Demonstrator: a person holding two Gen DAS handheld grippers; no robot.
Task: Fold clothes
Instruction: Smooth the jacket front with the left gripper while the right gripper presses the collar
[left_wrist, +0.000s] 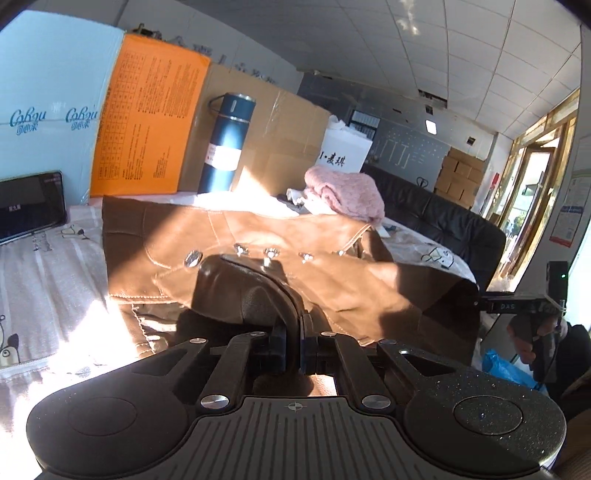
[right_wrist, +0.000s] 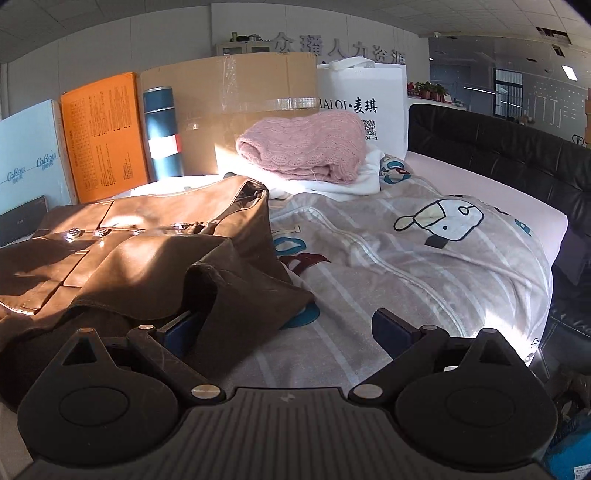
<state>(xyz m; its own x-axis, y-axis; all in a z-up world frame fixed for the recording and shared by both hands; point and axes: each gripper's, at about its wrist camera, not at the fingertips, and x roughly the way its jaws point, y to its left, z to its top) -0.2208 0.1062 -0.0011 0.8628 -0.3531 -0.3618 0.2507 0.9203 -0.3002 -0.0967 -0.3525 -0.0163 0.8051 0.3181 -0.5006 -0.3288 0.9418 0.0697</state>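
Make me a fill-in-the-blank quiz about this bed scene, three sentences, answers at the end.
1. The left gripper is shut on a fold of the ____ leather jacket.
2. The right gripper has its fingers wide ____ over the cartoon blanket.
3. The folded knit sweater at the back of the bed is ____.

Answers: brown; open; pink

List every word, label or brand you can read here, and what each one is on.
"CoBou", printed twice: pale blue box.
"MAIQI·麦琪", first letters partly hidden: white bag.
"众瑶人力资源", roughly, last characters unclear: back wall.
"DAS": right gripper.
Orange box: dense small print, unreadable.
Blue flask label, phone screen, wall poster: too small to read.
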